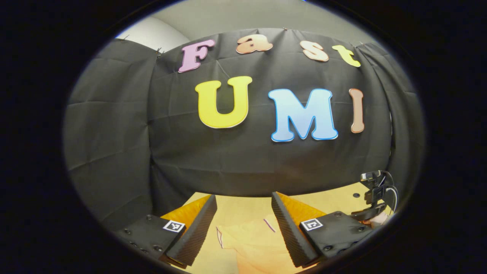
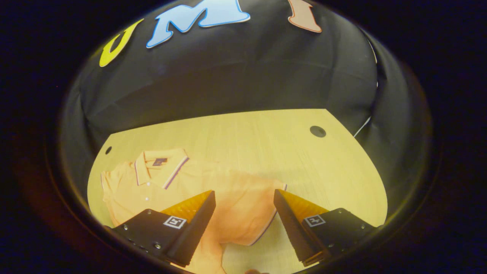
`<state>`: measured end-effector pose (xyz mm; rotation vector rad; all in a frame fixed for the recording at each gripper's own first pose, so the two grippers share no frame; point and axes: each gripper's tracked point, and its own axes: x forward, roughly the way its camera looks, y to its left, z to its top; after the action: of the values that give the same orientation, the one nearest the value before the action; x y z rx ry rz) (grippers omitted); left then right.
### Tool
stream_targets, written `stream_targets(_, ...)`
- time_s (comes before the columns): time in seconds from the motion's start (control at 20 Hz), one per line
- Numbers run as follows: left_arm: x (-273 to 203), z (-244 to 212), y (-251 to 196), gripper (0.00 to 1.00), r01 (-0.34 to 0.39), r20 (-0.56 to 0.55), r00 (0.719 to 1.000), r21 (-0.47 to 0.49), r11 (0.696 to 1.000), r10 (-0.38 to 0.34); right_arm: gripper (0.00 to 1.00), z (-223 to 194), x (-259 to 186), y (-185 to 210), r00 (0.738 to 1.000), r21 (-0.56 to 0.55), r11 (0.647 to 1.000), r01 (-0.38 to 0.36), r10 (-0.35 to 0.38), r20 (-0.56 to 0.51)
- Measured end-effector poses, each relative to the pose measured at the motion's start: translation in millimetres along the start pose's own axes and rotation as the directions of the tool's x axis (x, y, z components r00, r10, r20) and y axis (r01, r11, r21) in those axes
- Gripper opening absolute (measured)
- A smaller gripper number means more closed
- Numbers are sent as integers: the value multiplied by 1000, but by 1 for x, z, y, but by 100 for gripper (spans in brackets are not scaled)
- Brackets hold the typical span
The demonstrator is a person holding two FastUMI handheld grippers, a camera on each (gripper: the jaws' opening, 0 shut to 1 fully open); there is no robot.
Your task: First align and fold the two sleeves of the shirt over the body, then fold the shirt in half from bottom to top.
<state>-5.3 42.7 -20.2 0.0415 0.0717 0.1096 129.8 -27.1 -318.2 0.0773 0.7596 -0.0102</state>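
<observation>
In the left gripper view my left tool (image 1: pixel 243 224) stands wide apart with nothing between its fingers, held above the worktop (image 1: pixel 243 207) and aimed mostly at the black cloth wall. Between the fingers, low in the picture, I see a part of the shirt (image 1: pixel 255 239) lying on the wood, with a thin dark trim line along one edge; I cannot tell from here which part it is. Far off to the right sits the other tool with a bit of the hand that holds it (image 1: pixel 374 203).

In the right gripper view my right tool (image 2: pixel 243 224) is also wide and empty, hovering over the shirt (image 2: pixel 182 186). The shirt lies on the near left part of the worktop (image 2: pixel 266 140), collar (image 2: pixel 159 167) toward the wall, buttons showing on the placket. One short sleeve (image 2: pixel 262 213) with a striped cuff spreads out flat between my fingers; it is not yet folded over the body. The other sleeve (image 2: pixel 108 182) lies at the far left.

I judge the fabric light, soft and limp, so it will sag and drag when lifted and may slide on the smooth wood. I would pinch the sleeve at its cuff edge, where the hem gives a firmer bite, and carry it low across the body.
</observation>
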Motion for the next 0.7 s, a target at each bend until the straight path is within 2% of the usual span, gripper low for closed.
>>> stream_targets(0.05,0,-2,2,94,-6,-4,1000,-3,1000,6,94,-5,5,-1,1000,10,1000,0,0,-20)
stream_targets(0.45,1,-9,10,94,-43,-29,999,4,999,43,97,-45,32,-24,986,47,996,71,-63,-156)
stream_targets(0.5,1,-8,11,94,-46,-29,999,6,999,46,97,-39,32,-26,990,44,996,72,-66,-124)
stream_targets(0.55,1,-8,11,94,-47,-29,998,6,999,47,95,-41,35,-27,989,41,996,74,-68,-132)
stream_targets(0.7,2,-9,11,94,-48,-32,998,5,999,48,97,-42,33,-26,989,24,997,79,-75,-127)
